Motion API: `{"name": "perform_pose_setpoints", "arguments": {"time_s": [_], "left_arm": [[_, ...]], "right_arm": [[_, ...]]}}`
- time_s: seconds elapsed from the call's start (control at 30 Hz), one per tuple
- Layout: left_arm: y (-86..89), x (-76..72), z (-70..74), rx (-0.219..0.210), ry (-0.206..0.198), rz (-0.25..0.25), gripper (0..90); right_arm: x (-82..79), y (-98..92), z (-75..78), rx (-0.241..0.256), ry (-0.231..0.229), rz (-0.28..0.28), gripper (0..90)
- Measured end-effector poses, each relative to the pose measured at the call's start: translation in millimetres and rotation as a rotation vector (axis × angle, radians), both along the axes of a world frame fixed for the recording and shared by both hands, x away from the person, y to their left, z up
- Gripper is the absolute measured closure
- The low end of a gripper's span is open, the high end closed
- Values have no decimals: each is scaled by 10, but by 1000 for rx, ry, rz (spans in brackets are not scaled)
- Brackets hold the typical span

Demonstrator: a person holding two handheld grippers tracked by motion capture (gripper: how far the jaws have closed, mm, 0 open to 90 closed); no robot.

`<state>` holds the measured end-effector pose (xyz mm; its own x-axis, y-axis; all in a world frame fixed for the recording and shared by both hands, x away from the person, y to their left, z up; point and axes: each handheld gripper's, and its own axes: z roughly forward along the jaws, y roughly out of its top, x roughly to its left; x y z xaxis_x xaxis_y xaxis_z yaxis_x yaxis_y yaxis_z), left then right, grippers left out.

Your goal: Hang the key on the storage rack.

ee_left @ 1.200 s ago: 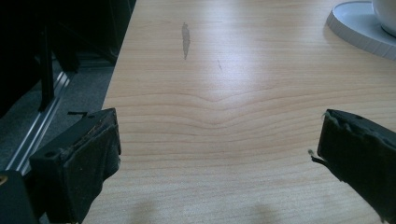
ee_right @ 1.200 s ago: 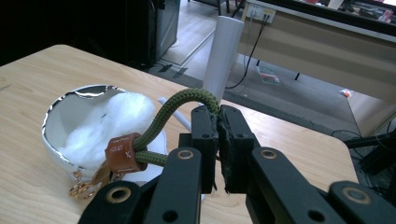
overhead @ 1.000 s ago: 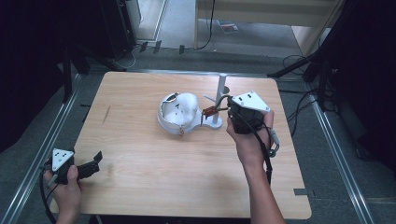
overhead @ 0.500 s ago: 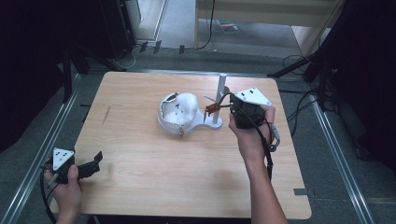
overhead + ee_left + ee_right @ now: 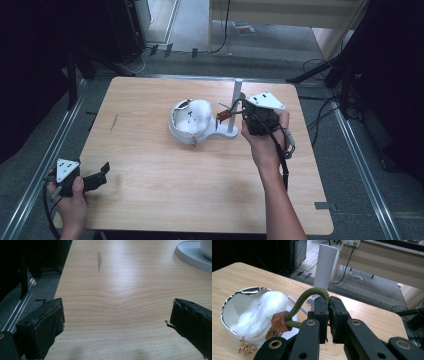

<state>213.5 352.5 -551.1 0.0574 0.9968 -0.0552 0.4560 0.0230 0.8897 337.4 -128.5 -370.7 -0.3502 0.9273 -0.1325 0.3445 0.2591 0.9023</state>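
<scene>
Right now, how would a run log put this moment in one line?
right gripper: shut on green cord loop, beside white post | left gripper: open, over table | bowl: holds cotton

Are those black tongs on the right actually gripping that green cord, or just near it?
Touching. In the right gripper view the right tongs are shut on the green cord, whose loop rises out from between the two pads with no gap.

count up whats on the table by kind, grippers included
grippers: 2 (left gripper, right gripper)
white stand with post: 1
white bowl with white wadding: 1
green cord keyring with brown tag: 1
total: 5
</scene>
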Motion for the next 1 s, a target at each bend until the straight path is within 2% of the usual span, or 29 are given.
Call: {"name": "perform_pose_setpoints", "arguments": {"time_s": [0.47,0.53,0.6,0.67,1.0], "left_arm": [[-5,2,0,1,2,0,0],[-5,2,0,1,1,0,1],[-5,0,0,2,0,-1,0],[-5,-3,1,3,-2,-1,0],[-7,-4,0,3,-1,0,0]], "right_arm": [[163,2,-132,9,24,17,847],[184,-3,-154,9,17,22,827],[199,-5,-172,7,10,9,755],[214,-6,-202,-20,-5,-24,674],[194,-61,-255,5,4,-17,618]]}}
